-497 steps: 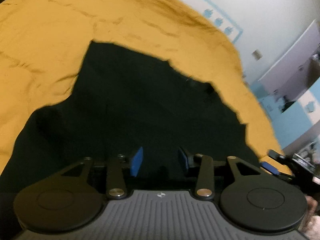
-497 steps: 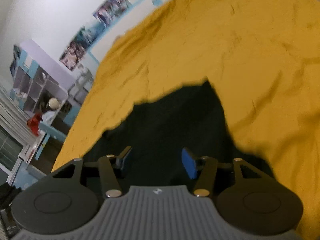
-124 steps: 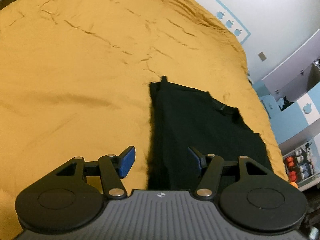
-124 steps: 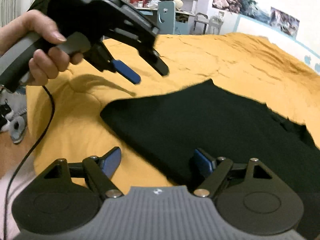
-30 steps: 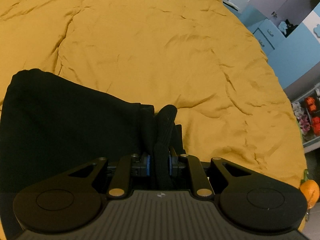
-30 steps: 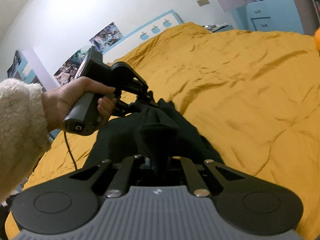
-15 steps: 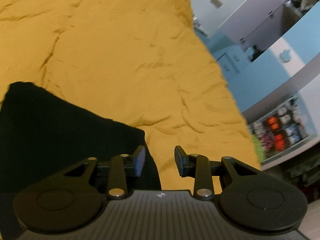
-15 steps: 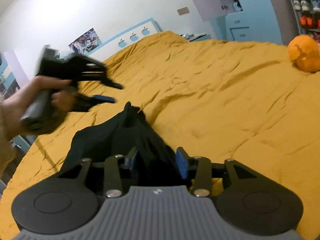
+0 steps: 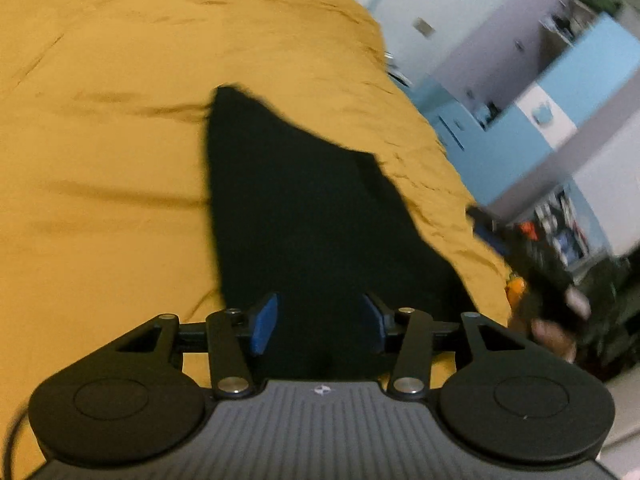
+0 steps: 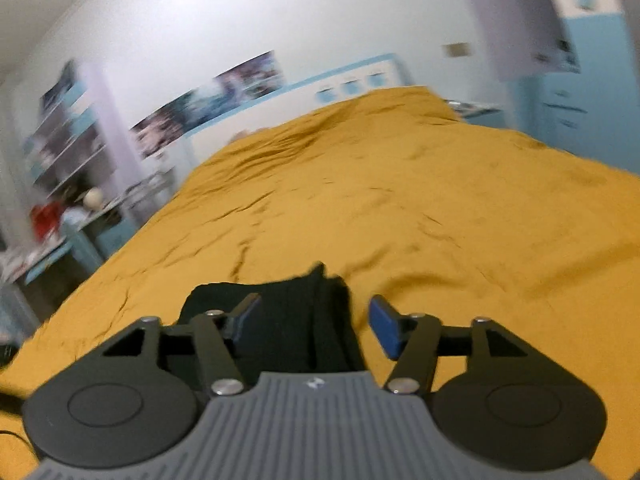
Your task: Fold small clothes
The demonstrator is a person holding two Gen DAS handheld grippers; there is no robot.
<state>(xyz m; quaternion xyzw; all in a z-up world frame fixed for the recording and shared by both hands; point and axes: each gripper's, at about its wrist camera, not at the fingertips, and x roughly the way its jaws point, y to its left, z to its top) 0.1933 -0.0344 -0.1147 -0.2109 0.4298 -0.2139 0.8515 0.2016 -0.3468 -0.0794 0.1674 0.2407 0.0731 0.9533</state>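
A small black garment (image 9: 312, 208) lies folded flat on the mustard-yellow bedspread (image 9: 100, 140). My left gripper (image 9: 318, 322) is open and empty, hovering over the garment's near end. In the right wrist view the garment (image 10: 288, 316) shows as a folded dark stack just ahead of my right gripper (image 10: 314, 322), which is open and empty above its right edge. The right gripper and its hand (image 9: 552, 304) appear blurred at the right edge of the left wrist view.
The bedspread (image 10: 440, 208) spreads wide beyond the garment. Past the bed's right edge stand blue cupboards (image 9: 560, 92) and shelves of small items (image 9: 560, 232). At the left stand a desk and shelves (image 10: 68, 184). Both views are motion-blurred.
Both grippers let go of the garment about half a second ago and have opened wider. Both have pulled back and swung round; the garment now lies flat on the bed.
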